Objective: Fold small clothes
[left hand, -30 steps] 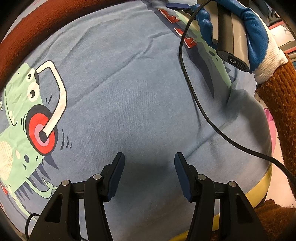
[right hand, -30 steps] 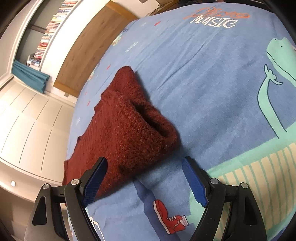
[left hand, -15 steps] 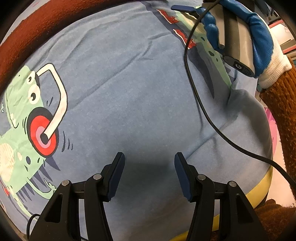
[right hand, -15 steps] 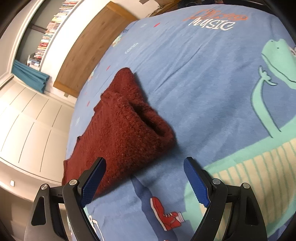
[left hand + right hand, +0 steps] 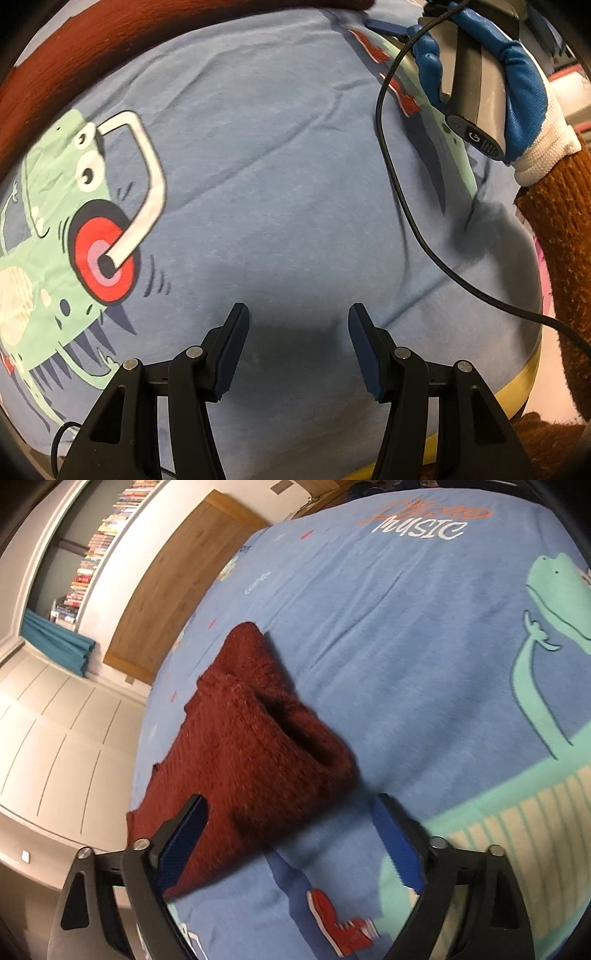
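We hold the left claw (image 5: 297,345) low over the blue bed cover (image 5: 280,192), its two dark-blue pads spread wide with nothing between them. Beneath it lies bare cover, with a printed green dinosaur (image 5: 55,236) wearing red headphones off to the left.

At the top right of the left wrist view, our right hand (image 5: 517,74), in a blue and white glove, grips the grey handle of the other tool, tilted down toward the cover; a black cable (image 5: 402,206) trails from it across the bed. A brown knit sleeve (image 5: 554,236) covers that forearm.

In the right wrist view, the right claw (image 5: 291,845) is also wide, gripping nothing. Its left pad sits over the near edge of the sweater (image 5: 251,753), a dark red knit lying rumpled on the cover with an opening facing up; the right pad is over bare cover beside it. We cannot tell whether the pad touches the knit.

Past the sweater, white letters on the cover read "MUSIC" (image 5: 421,530) under an orange word we cannot read. A red sneaker print (image 5: 343,923) shows between the pads.
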The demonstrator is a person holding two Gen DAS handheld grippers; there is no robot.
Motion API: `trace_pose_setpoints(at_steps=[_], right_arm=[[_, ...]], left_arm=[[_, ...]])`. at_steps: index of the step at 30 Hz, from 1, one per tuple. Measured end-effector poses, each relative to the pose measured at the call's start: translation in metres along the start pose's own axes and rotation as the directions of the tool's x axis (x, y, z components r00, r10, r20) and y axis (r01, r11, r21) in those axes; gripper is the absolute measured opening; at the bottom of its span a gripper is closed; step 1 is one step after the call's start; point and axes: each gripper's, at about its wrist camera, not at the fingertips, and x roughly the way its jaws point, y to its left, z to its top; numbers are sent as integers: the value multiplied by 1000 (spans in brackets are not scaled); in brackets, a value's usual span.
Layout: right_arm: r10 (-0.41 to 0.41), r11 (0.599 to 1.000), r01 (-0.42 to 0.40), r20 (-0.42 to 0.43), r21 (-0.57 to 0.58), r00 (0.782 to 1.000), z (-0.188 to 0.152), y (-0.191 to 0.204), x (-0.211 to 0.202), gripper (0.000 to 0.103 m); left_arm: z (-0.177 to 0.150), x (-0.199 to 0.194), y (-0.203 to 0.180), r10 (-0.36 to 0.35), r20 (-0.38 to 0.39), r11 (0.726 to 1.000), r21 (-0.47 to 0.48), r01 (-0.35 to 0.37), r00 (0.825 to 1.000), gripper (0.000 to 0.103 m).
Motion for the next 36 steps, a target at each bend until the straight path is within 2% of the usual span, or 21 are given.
trace_pose_setpoints(at_steps=[3,6,12,15,17,19,20,25,28,32,36], right_arm=[[10,1000,-10,24,23,1000,4,3,6,103],[19,999,-21,40,46,999,8,6,11,103],[92,994,-93,24,58,995,9,20,25,103],[127,986,-131,44,101,991,13,19,30,99],[155,974,-164,67,154,986,17,13,34,91],[155,965,-167,77,201,985,18,6,39,75],[152,963,-166,79,214,985,19,3,41,70],[158,955,-165,47,247,986,22,-2,48,38],[182,939,-185,36,290,983,23,-3,50,24],[160,932,-163,36,325,986,25,6,46,19],[118,946,-121,27,301,993,30,24,40,17]], left_arm=[[5,-6,13,-2,16,999,-46,3,1000,50],[6,-16,17,1,33,997,-83,2,999,50],[8,-30,27,2,50,992,-123,4,999,50],[7,-41,32,3,65,991,-133,5,998,50],[5,-48,36,4,78,989,-148,8,997,50],[7,-56,40,3,90,986,-165,12,996,50],[7,-61,44,5,99,984,-176,13,995,50],[8,-88,73,-14,145,967,-251,50,989,50],[4,-110,96,-11,183,949,-307,68,983,50],[-6,-145,128,9,239,921,-379,85,971,50],[-22,-174,158,28,286,894,-436,104,958,50]])
